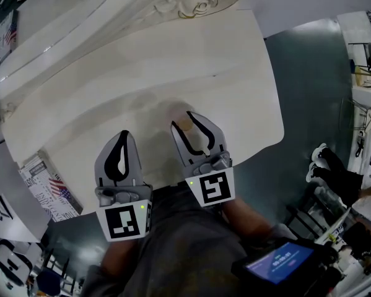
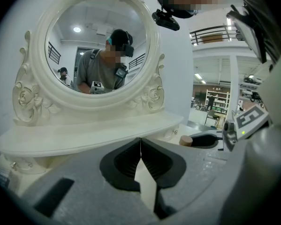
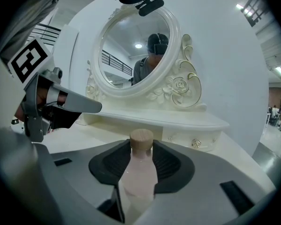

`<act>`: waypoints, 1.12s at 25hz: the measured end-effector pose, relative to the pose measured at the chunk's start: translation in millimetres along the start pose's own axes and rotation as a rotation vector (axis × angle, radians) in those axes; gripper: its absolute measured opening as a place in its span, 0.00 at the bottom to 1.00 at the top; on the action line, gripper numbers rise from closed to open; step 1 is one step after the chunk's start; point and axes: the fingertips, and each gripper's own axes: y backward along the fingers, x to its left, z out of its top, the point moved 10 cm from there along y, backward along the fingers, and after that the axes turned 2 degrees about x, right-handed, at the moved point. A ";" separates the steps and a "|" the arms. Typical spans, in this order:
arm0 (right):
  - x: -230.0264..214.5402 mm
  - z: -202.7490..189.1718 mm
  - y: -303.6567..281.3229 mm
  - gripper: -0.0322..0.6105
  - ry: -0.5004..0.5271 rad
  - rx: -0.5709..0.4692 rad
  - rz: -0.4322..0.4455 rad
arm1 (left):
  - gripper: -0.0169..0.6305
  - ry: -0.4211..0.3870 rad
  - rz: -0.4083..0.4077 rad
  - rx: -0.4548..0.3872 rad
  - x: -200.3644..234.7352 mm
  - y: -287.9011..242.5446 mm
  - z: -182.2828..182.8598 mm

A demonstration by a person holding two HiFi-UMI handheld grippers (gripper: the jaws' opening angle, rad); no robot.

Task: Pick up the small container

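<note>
Right now your right gripper (image 3: 141,149) is clamped on the small container (image 3: 138,182), a pale pink bottle with a tan cap. It is upright over the cream counter (image 1: 235,85), facing the oval mirror (image 3: 135,55). Your left gripper (image 2: 140,142) is alongside, jaws together and empty. Flag-printed papers (image 1: 49,187) lie past the counter's left edge, their print too small to read.

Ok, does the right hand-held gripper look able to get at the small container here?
Likely yes: the small container already stands between the right hand-held gripper's jaws, pads seemingly against its sides, nothing in between.
</note>
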 end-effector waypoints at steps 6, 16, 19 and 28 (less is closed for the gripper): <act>0.8 -0.4 -0.1 0.27 -0.013 -0.012 -0.011 | 0.05 -0.005 0.000 -0.021 2.0 0.9 2.0; 0.7 -0.2 0.4 0.27 -0.013 -0.016 -0.008 | 0.05 -0.004 -0.002 -0.011 0.8 4.9 4.6; 0.7 -0.4 0.3 0.27 -0.013 -0.015 -0.008 | 0.05 -0.003 -0.002 -0.009 0.4 5.7 4.9; 0.6 -0.9 0.6 0.27 -0.019 -0.027 -0.009 | 0.05 -0.005 0.002 -0.012 -0.8 7.8 6.0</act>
